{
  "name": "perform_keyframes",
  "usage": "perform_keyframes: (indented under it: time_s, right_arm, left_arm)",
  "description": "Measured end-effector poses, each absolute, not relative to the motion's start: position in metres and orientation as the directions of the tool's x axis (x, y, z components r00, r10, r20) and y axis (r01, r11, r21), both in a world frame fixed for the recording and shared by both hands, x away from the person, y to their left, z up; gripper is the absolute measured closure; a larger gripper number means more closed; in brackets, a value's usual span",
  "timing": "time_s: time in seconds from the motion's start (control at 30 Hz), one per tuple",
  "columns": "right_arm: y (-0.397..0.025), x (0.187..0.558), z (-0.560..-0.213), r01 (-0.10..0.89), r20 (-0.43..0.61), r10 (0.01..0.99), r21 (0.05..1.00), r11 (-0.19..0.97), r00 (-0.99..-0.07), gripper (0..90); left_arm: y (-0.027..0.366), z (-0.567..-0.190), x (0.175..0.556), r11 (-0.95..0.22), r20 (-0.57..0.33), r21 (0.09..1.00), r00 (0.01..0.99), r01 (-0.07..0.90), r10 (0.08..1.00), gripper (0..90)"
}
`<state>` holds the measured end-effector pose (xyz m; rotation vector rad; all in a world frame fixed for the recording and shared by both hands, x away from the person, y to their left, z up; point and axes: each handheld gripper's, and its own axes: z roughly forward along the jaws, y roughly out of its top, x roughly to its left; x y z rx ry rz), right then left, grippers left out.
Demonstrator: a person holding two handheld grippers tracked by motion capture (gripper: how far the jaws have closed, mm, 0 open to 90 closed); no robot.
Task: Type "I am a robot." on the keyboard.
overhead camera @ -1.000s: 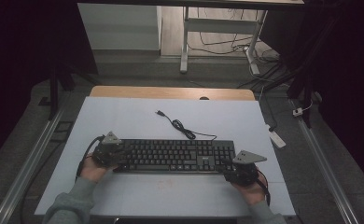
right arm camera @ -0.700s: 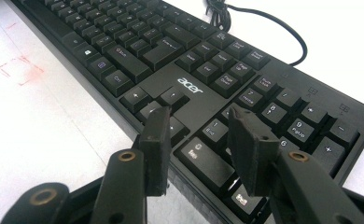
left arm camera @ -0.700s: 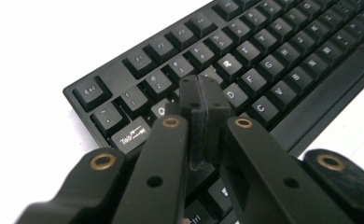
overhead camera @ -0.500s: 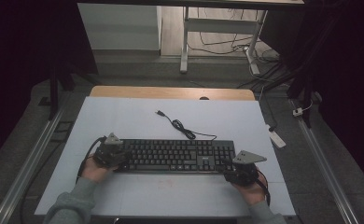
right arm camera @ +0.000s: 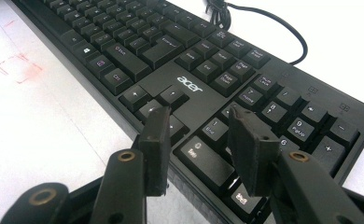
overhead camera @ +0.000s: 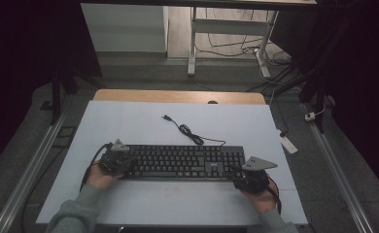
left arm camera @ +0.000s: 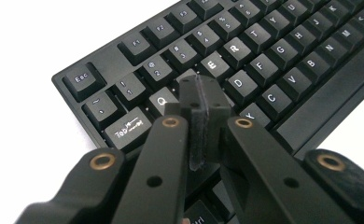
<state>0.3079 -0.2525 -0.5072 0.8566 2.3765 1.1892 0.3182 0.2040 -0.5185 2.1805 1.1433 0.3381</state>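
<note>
A black Acer keyboard [overhead camera: 182, 162] lies across the middle of the white table [overhead camera: 129, 121], and its cable [overhead camera: 187, 131] curls away toward the far side. My left gripper [overhead camera: 115, 159] is at the keyboard's left end. In the left gripper view this gripper [left arm camera: 203, 93] has its jaws pressed together, tips just over the keys between Q and E. My right gripper [overhead camera: 253, 177] is at the keyboard's front right corner. In the right gripper view it [right arm camera: 199, 126] stands open above the keyboard [right arm camera: 189, 86], straddling the arrow keys and the numpad's near edge.
A faint red square mark [right arm camera: 17, 67] is on the table in front of the keyboard. A white power strip [overhead camera: 288, 143] lies on the floor at the right. A wooden strip [overhead camera: 178, 96] edges the table's far side, and metal rails run along both sides.
</note>
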Motion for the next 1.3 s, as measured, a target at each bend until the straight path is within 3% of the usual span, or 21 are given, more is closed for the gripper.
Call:
perform_keyframes:
  time_s: [0.37, 0.5, 0.57, 0.73, 0.87, 1.3]
  right_arm:
    - [-0.252, 0.308, -0.507, 0.36, -0.04, 0.652, 0.808, 0.467, -0.757, 59.1]
    - [-0.252, 0.308, -0.507, 0.359, -0.039, 0.652, 0.809, 0.465, -0.757, 59.1]
    - [-0.252, 0.308, -0.507, 0.358, -0.04, 0.652, 0.809, 0.466, -0.757, 59.1]
    - [-0.253, 0.308, -0.506, 0.357, -0.041, 0.654, 0.811, 0.463, -0.756, 59.0]
    - [-0.252, 0.307, -0.506, 0.356, -0.041, 0.652, 0.811, 0.464, -0.757, 59.0]
    - [-0.252, 0.307, -0.506, 0.355, -0.036, 0.646, 0.812, 0.463, -0.762, 59.1]
  left_arm:
    - [0.204, -0.521, 0.318, -0.406, -0.071, 0.645, 0.581, 0.647, 0.811, 89.0]
    - [0.204, -0.509, 0.312, -0.365, -0.095, 0.702, 0.588, 0.611, 0.803, 88.1]
    - [0.205, -0.502, 0.309, -0.343, -0.104, 0.73, 0.592, 0.592, 0.799, 83.9]
    - [0.205, -0.488, 0.301, -0.301, -0.136, 0.78, 0.618, 0.549, 0.774, 61.5]
    - [0.208, -0.485, 0.3, -0.274, -0.157, 0.793, 0.617, 0.544, 0.771, 49.5]
    - [0.208, -0.487, 0.301, -0.287, -0.155, 0.784, 0.622, 0.55, 0.767, 41.7]
